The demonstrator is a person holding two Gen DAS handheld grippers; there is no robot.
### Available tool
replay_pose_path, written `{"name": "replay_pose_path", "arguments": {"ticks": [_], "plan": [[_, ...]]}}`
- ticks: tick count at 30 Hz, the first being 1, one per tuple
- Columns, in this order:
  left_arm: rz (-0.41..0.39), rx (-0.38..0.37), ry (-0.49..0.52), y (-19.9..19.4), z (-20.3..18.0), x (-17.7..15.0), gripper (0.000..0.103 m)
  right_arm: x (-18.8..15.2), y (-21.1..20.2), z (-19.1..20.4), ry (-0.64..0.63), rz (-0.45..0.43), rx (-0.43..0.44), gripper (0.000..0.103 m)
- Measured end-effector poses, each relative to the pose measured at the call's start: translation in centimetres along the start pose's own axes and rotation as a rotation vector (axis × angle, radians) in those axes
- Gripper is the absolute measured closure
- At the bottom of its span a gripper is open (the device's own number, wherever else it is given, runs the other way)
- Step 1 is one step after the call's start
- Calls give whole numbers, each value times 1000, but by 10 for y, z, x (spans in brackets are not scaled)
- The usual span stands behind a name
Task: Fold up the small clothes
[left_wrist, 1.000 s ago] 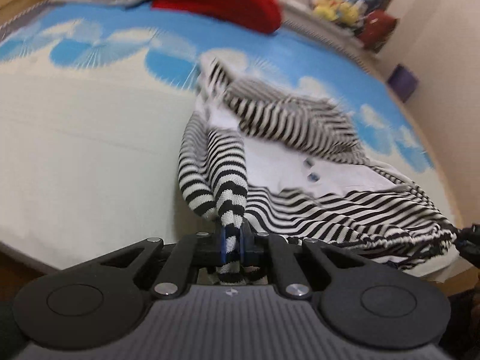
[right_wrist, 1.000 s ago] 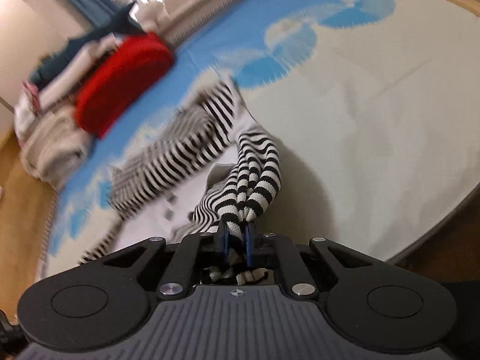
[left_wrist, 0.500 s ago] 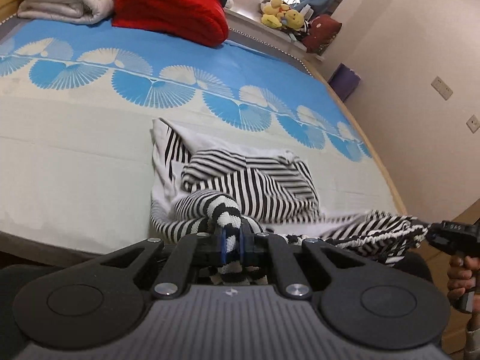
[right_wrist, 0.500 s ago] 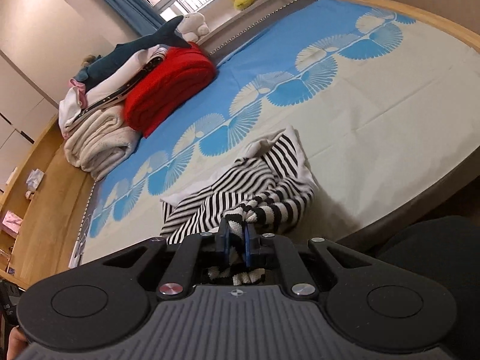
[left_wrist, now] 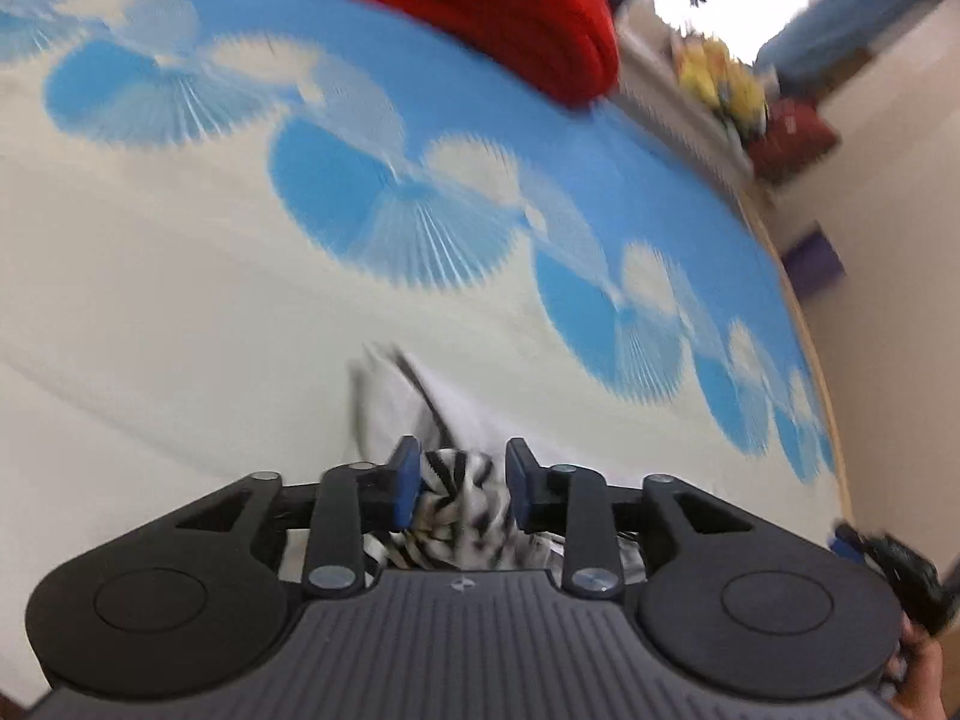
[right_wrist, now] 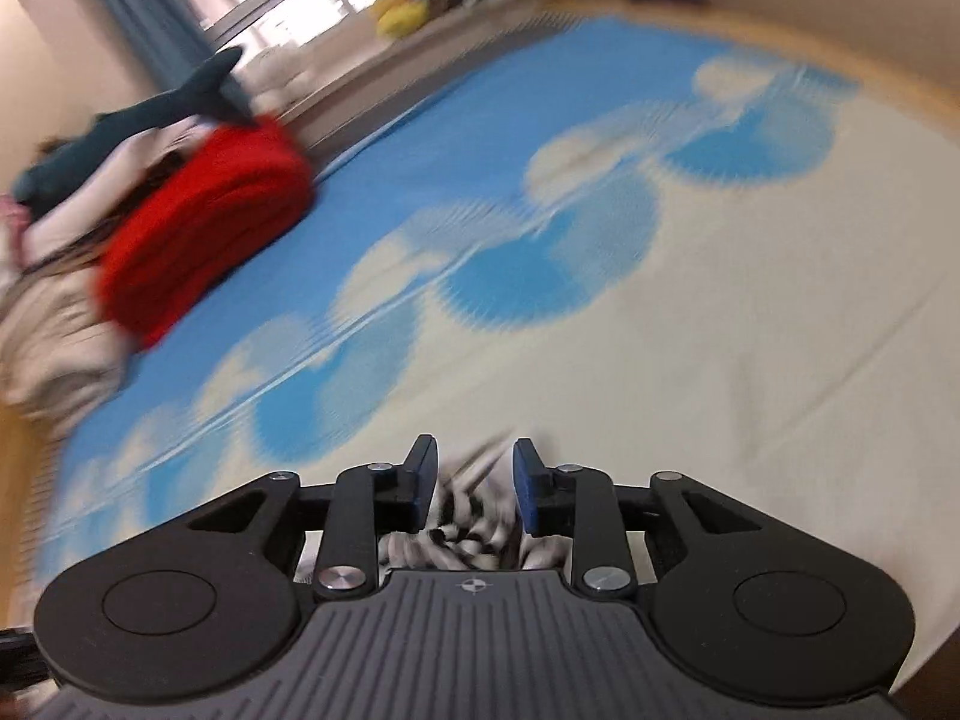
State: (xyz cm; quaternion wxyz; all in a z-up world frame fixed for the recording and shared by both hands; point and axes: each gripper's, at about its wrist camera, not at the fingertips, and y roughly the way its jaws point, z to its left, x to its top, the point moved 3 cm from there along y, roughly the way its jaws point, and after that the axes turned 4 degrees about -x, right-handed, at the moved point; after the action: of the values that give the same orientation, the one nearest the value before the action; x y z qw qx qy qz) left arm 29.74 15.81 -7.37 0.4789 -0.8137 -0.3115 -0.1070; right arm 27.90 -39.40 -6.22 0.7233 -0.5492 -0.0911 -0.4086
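Note:
The black-and-white striped small garment lies bunched between the jaws of my left gripper; a white part of it trails forward onto the bed sheet. The left jaws are opening and the blue pads stand apart from the cloth. In the right wrist view the same striped garment sits loosely between the jaws of my right gripper, which are also opening. The right gripper, with a hand below it, shows at the left wrist view's lower right edge. Both views are motion-blurred.
The bed has a cream and blue fan-patterned sheet. A folded red blanket and pale folded blankets lie at the far end, with a shark plush on top. Soft toys line the windowsill. A purple box stands by the wall.
Both grippers, shut on the striped garment before, now have their jaws apart. Both have swung forward over the bed, so most of the garment is out of view under them.

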Motion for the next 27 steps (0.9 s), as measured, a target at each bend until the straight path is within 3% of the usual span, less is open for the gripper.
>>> {"name": "replay_pose_path", "arguments": {"ticks": [1, 2, 3, 4, 6, 8, 9, 12, 16, 20, 24, 25, 26, 27], "plan": [[-36, -27, 4, -3, 7, -6, 68, -1, 4, -3, -3, -25, 5, 67], [-7, -39, 0, 0, 13, -14, 69, -8, 7, -7, -10, -29, 19, 66], [70, 1, -4, 6, 15, -18, 69, -15, 12, -9, -21, 10, 11, 65], [63, -2, 42, 5, 9, -19, 69, -20, 18, -10, -21, 72, -10, 65], [22, -1, 191, 1, -7, -19, 63, -23, 16, -4, -73, 60, 42, 65], [25, 29, 302, 7, -16, -22, 52, -29, 20, 10, -239, 52, 39, 62], [37, 49, 325, 13, -15, -24, 52, -32, 24, 14, -291, 57, 26, 61], [90, 80, 347, 29, -10, -32, 52, -43, 37, 22, -408, 92, 3, 60], [103, 101, 397, 47, -12, -38, 52, -59, 49, 35, -554, 58, -27, 49], [131, 132, 442, 70, -17, -41, 52, -67, 61, 45, -673, 51, -59, 49], [119, 140, 470, 84, -22, -35, 52, -69, 76, 58, -735, 29, -37, 50], [117, 141, 479, 86, -24, -32, 56, -70, 81, 60, -750, 33, -36, 52], [108, 142, 491, 89, -25, -30, 73, -70, 87, 63, -766, 37, -30, 55], [98, 140, 505, 91, -27, -26, 86, -68, 89, 65, -771, 32, -22, 69]]}}
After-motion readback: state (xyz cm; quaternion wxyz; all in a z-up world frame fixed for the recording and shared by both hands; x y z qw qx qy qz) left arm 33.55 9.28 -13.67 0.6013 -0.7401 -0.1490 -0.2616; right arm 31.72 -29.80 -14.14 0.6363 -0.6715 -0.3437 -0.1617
